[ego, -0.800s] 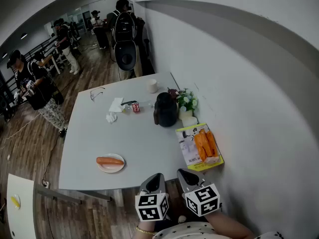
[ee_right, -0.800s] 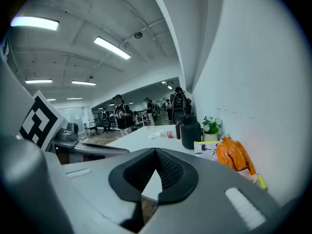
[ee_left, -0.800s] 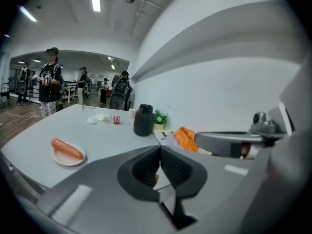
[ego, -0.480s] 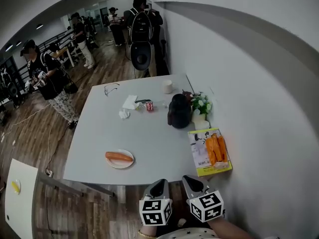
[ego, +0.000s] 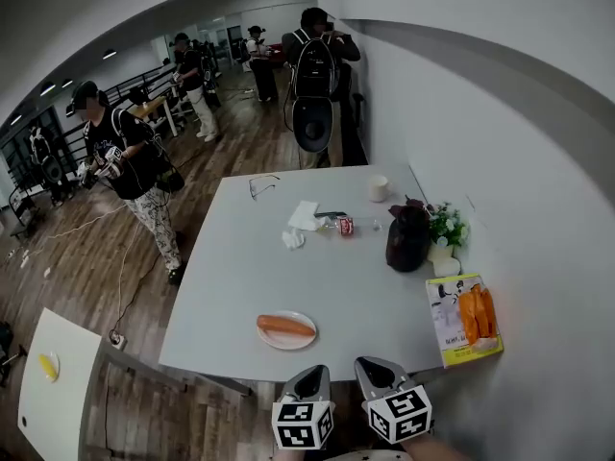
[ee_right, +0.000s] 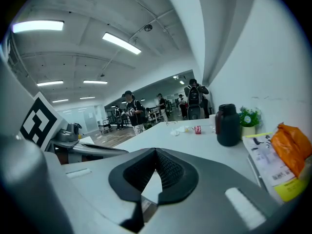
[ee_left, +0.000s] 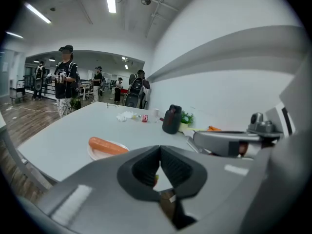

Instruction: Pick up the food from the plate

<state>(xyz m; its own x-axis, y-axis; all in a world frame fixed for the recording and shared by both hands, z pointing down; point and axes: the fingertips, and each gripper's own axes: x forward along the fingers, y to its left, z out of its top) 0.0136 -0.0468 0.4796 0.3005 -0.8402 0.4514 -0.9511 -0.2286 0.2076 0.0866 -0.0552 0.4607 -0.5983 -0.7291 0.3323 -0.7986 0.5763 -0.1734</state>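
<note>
An orange sausage (ego: 284, 327) lies on a small white plate (ego: 288, 342) near the front edge of the grey table (ego: 336, 277); the left gripper view shows the sausage (ee_left: 107, 146) on the plate (ee_left: 97, 154) too. My left gripper (ego: 309, 380) and right gripper (ego: 377, 376) hang side by side just off the table's front edge, below the plate. Both are shut, pads touching at the tips, with nothing between them. The left gripper (ee_left: 159, 152) points over the table toward the plate; the right gripper (ee_right: 155, 156) points along the table's right side.
A dark jug (ego: 406, 238) and a small flower pot (ego: 445, 229) stand at the right by the wall. A booklet with an orange bag (ego: 465, 319) lies at the front right. A red can (ego: 346, 225), tissues (ego: 300, 221), a cup (ego: 379, 188) and glasses (ego: 262, 184) lie farther back. Several people stand beyond.
The head view has swung, so the table and plate sit further right and lower in frame. Both grippers stay low at the front edge, still shut.
</note>
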